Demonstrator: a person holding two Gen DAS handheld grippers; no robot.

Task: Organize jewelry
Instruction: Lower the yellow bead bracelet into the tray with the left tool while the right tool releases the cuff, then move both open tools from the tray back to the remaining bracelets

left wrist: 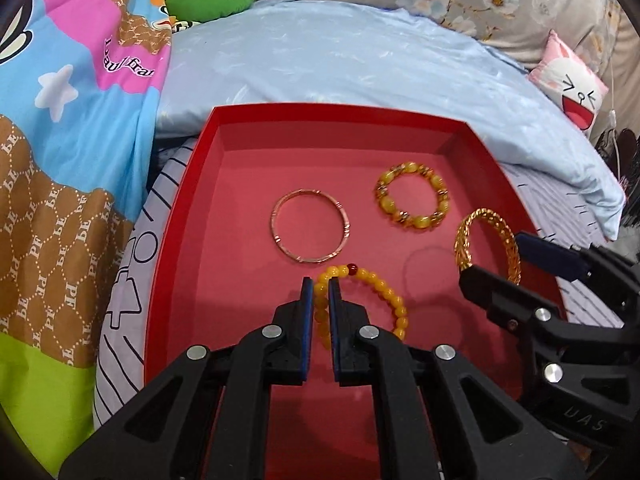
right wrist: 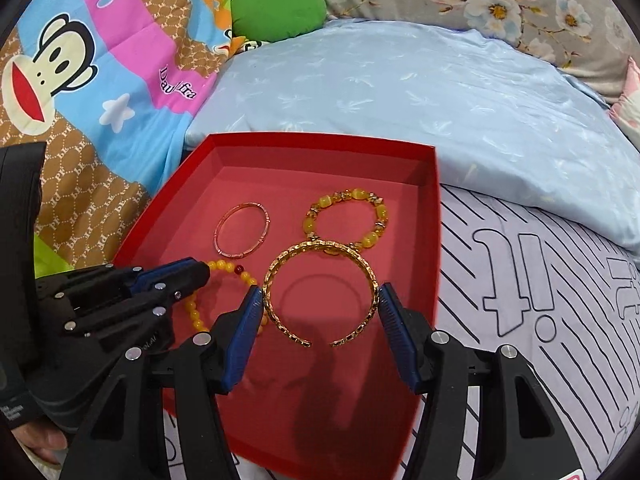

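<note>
A red tray (left wrist: 200, 184) (right wrist: 424, 360) lies on the bed. In it are a thin rose-gold bangle (left wrist: 310, 227) (right wrist: 243, 235), a yellow stone bracelet (left wrist: 412, 196) (right wrist: 347, 218), a yellow bead bracelet (left wrist: 384, 292) (right wrist: 224, 270) with one red bead, and a gold cuff bangle (left wrist: 490, 246) (right wrist: 320, 294). My left gripper (left wrist: 320, 282) (right wrist: 202, 270) is shut on the yellow bead bracelet, low over the tray floor. My right gripper (right wrist: 320, 292) (left wrist: 496, 254) clasps the gold cuff bangle between its blue pads, held above the tray.
A light blue quilt (left wrist: 340, 60) (right wrist: 420, 92) lies behind the tray. A colourful cartoon blanket (left wrist: 72, 120) (right wrist: 100, 80) is to the left. A white sheet with black line patterns (right wrist: 540, 280) is on the right. A pink cushion (left wrist: 572, 84) sits far right.
</note>
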